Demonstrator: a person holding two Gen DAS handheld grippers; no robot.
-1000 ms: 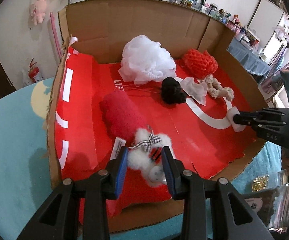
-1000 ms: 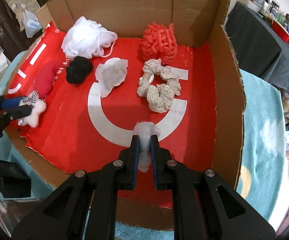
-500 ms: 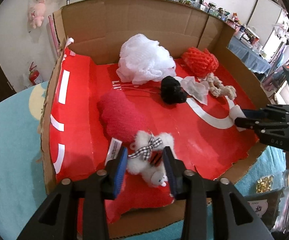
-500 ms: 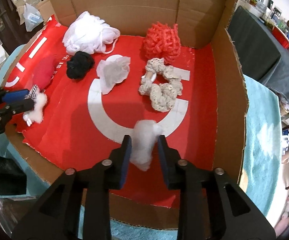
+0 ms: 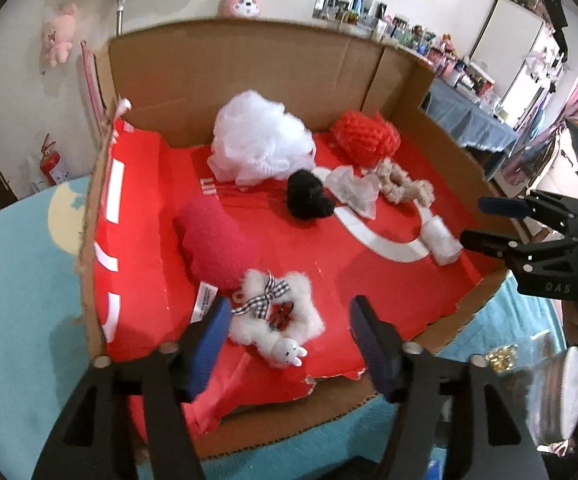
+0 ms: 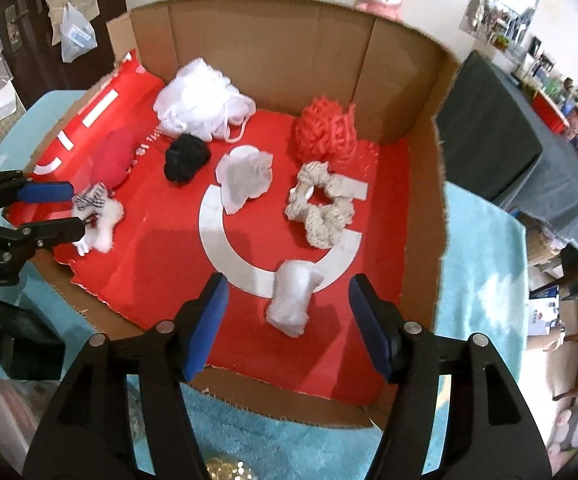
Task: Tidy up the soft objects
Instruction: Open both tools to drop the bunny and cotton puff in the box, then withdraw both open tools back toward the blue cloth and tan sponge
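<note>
A cardboard box (image 5: 249, 72) with a red floor holds several soft things. My left gripper (image 5: 285, 320) is open, with a white fluffy toy with a checked bow (image 5: 277, 316) lying free between its fingers near the front left. My right gripper (image 6: 289, 300) is open, with a white cotton wad (image 6: 293, 300) lying free between its fingers on the box floor. The toy also shows in the right wrist view (image 6: 99, 216), and the wad in the left wrist view (image 5: 441, 238). The right gripper (image 5: 477, 220) shows at the right in the left wrist view.
Further back lie a white mesh puff (image 6: 201, 100), a red knit ball (image 6: 325, 132), a black pom (image 6: 187, 158), a white cloth scrap (image 6: 245, 176), a beige rope scrunchie (image 6: 321, 208) and a red plush (image 5: 217, 240). A blue fuzzy rug (image 6: 481, 292) surrounds the box. A jar (image 5: 553, 392) stands at the right.
Both grippers have opened wide and drawn back a little. The fluffy toy and the cotton wad now lie free on the box floor.
</note>
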